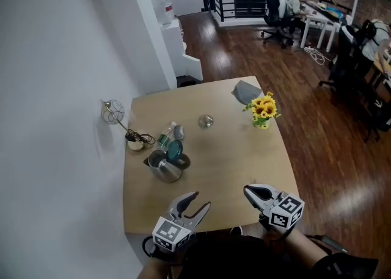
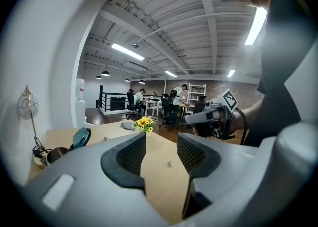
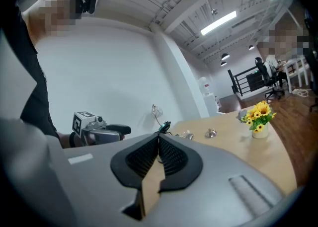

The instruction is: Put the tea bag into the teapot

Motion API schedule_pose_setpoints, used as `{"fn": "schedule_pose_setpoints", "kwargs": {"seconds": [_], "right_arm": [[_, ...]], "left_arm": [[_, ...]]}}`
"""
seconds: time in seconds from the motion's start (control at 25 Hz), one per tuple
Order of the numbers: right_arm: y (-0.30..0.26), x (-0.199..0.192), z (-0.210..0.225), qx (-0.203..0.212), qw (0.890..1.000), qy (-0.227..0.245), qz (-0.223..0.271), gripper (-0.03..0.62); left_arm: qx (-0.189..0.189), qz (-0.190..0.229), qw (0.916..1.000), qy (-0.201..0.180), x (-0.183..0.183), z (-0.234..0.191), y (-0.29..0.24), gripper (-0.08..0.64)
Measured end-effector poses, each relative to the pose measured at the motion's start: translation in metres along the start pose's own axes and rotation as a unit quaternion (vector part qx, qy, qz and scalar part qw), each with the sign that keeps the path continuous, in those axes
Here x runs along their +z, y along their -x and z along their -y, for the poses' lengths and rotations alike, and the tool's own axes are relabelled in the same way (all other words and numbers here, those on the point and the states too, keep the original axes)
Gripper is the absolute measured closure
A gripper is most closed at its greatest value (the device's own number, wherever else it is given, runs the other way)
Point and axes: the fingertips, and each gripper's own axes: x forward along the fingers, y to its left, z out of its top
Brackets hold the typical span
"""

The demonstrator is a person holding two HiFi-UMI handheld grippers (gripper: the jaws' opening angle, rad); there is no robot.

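Left gripper (image 1: 201,199): held at the near edge of the table (image 1: 244,155), at 7 o'clock in the head view. Its jaws are spread, and only bare tabletop shows between them.

Right gripper (image 1: 247,190): held at the same near edge, at 5 o'clock in the head view. Its jaws are pressed together, pad against pad, pinching nothing.

Teapot (image 1: 164,166): a metal pot standing on the left half of the table. It lies at 11 o'clock from the left gripper and 10 o'clock from the right gripper, apart from both. A teal disc (image 1: 175,149) stands at its rim, at 1 o'clock.

Tea bag: a cluster of small items (image 1: 170,133) lies just beyond the teapot at its 12 o'clock. Which of them is the tea bag cannot be told. Neither gripper touches them.

Other items: a small shiny metal piece (image 1: 206,121) lies near mid-table. A pot of sunflowers (image 1: 264,109) stands at 2 o'clock, and a grey cloth (image 1: 245,92) lies at the far edge.
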Motion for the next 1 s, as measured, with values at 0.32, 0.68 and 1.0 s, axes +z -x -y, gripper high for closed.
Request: {"fn": "schedule_pose_setpoints", "kwargs": {"seconds": [0.32,0.68,1.0], "right_arm": [[-0.008,0.011,0.028,-0.041,0.999,0.008,0.013,0.57],[0.003,-0.034,0.129,-0.153,0.984,0.048,-0.075,0.506],[-0.002,-0.144,0.19,-0.176,0.963,0.029,-0.2,0.488]], "left_arm": [[-0.013,-0.002,0.9999,0.0,-0.005,-0.015,0.001,0.362],[-0.019,-0.034,0.9991,0.018,-0.032,-0.026,-0.005,0.357],[-0.025,-0.066,0.9971,0.027,-0.055,-0.025,-0.019,0.356]]}}
